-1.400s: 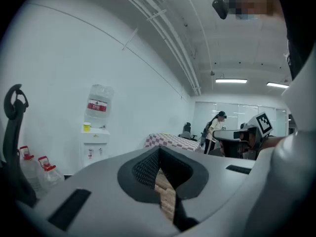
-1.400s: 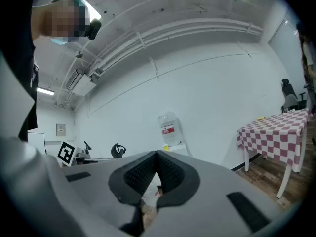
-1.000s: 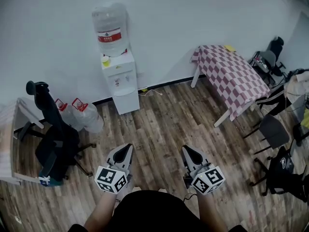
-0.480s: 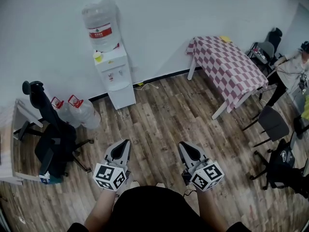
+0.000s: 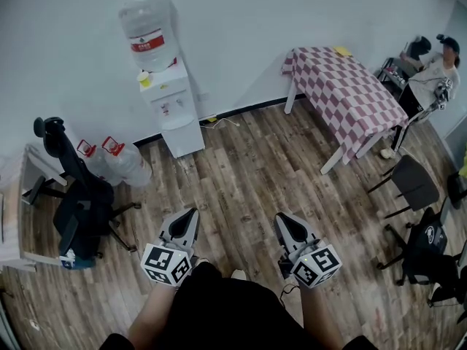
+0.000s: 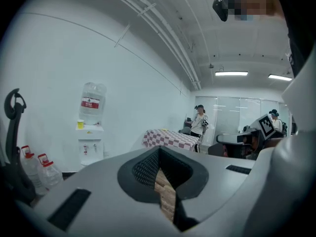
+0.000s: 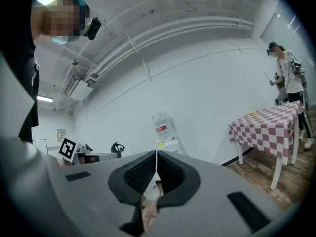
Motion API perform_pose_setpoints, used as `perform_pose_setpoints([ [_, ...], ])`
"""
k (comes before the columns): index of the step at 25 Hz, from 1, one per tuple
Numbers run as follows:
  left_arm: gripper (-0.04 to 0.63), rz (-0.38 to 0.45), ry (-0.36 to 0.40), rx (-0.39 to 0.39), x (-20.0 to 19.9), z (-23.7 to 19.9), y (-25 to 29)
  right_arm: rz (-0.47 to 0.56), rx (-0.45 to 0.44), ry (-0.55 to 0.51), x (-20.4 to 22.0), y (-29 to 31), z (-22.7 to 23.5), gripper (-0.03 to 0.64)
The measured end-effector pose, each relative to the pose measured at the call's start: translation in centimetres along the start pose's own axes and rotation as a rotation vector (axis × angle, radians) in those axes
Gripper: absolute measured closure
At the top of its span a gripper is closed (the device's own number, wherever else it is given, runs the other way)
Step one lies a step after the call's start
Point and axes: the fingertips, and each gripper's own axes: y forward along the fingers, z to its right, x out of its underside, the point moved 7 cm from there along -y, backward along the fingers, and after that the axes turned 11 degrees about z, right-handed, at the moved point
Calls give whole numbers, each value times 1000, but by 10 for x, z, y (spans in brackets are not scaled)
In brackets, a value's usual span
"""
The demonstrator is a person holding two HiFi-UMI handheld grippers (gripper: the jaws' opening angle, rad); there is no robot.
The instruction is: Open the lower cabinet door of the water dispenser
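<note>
The white water dispenser (image 5: 169, 104) stands against the far wall with a big clear bottle (image 5: 148, 29) on top and a yellow cup beside the bottle. Its lower cabinet door (image 5: 182, 135) is closed. Both grippers hover over the wood floor, well short of it. My left gripper (image 5: 192, 213) is shut with nothing in it, and my right gripper (image 5: 279, 218) is shut and empty too. In the left gripper view the dispenser (image 6: 91, 142) is small and far off, left of the closed left gripper (image 6: 159, 150). In the right gripper view its bottle (image 7: 162, 126) shows just above the closed right gripper (image 7: 156, 153).
Two spare water bottles (image 5: 120, 162) lie on the floor left of the dispenser, beside a black office chair (image 5: 76, 206). A checkered-cloth table (image 5: 343, 93) stands at the right wall. A person (image 5: 436, 68), chairs (image 5: 412, 188) and a black bag (image 5: 427, 250) are at the far right.
Both grippers have moved a little forward over the floor, still shut. The view has shifted, and a person has come into sight at the far right by the table.
</note>
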Motion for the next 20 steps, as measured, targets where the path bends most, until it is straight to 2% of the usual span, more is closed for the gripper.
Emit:
perform_pose_setpoints([
  [11, 581, -12, 16, 13, 1, -8, 19, -6, -1, -28, -2, 12, 6, 592],
  [16, 581, -10, -8, 52, 7, -20, 49, -34, -5, -93, -1, 42, 19, 592],
  [20, 581, 5, -19, 77, 4, -32, 85, -28, 2, -86, -7, 70, 39, 592],
])
